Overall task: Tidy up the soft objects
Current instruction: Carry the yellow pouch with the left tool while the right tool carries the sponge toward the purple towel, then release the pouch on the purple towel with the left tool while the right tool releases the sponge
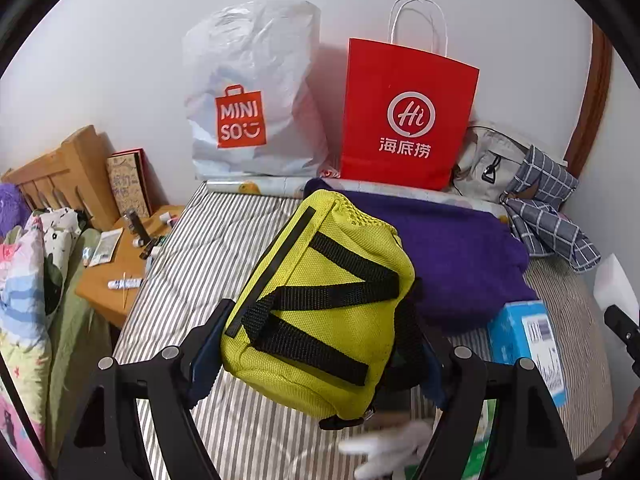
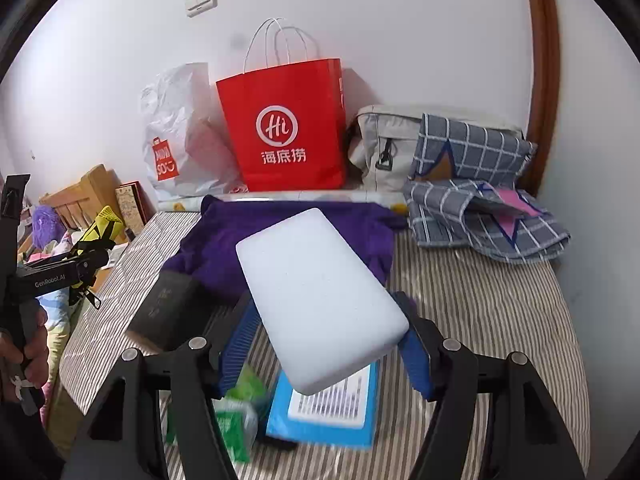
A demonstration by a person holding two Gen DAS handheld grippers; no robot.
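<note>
You get even, soft daylight in both views, with only faint shadows on the white wall (image 1: pixel 120 60). Fisheye bending curves the door frame (image 2: pixel 544 80) and blackens the corners. The white glove (image 1: pixel 392 452) and green packet (image 2: pixel 236 412) smear with motion blur; the red paper bag (image 1: pixel 408 116) stays sharp.

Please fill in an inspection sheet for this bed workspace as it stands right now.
Surface: striped mattress, partly covered.
Job's things: yellow mesh pouch and white foam block, both lifted off the bed; purple cloth lying flat.
Clutter: blue box, green packet, dark block, checked fabric, grey bag.
Grippers: left hand-held gripper shut on the pouch; right hand-held gripper shut on the foam block.
Cables: nothing seen.
Surroundings: red paper bag and white plastic bag against the wall; wooden side table with small items.
</note>
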